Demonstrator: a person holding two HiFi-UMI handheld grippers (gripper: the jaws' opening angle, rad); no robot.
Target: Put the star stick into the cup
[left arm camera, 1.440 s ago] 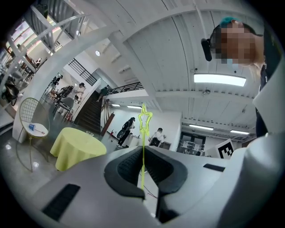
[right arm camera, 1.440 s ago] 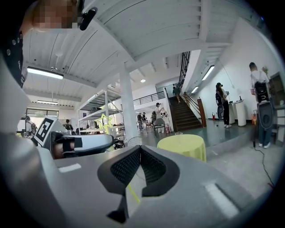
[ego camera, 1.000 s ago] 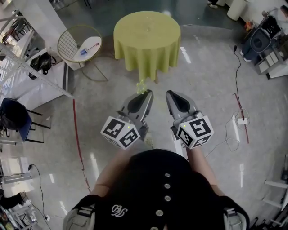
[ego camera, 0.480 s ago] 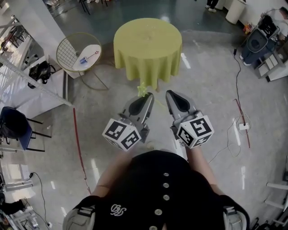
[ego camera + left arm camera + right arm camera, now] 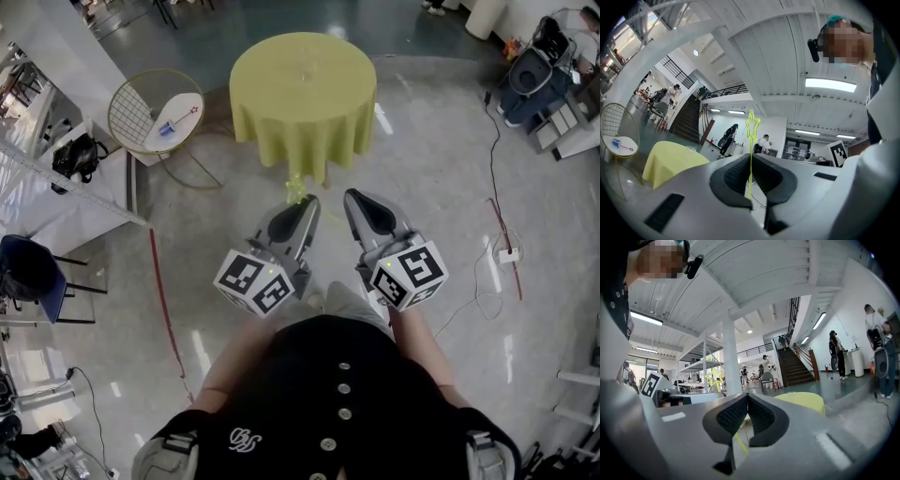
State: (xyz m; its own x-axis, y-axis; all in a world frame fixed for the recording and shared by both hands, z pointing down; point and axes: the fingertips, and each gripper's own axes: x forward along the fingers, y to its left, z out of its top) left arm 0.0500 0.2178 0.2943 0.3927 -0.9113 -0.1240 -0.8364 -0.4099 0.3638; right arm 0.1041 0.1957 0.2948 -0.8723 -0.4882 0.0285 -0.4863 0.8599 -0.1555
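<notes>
In the head view my left gripper (image 5: 307, 201) is shut on a thin yellow-green star stick, whose star (image 5: 295, 187) pokes out just past the jaws. From the left gripper view the stick (image 5: 750, 174) runs upright between the closed pads, with the star (image 5: 752, 126) above them. My right gripper (image 5: 354, 196) is beside it, shut with nothing between its pads (image 5: 736, 416). A round table with a yellow-green cloth (image 5: 302, 89) stands ahead on the floor. Something small and clear (image 5: 690, 147) sits on its top; I cannot tell if it is the cup.
A white side table (image 5: 171, 120) at the far left, against a wire chair, carries a small blue thing and a red star stick. A blue chair (image 5: 28, 267) and a black bag (image 5: 73, 155) are at the left. Cables (image 5: 502, 248) lie on the floor to the right.
The yellow table and the side table have slid slightly down in the head view, so I am a little nearer. Both grippers keep the same pose, and the stick stays held.
</notes>
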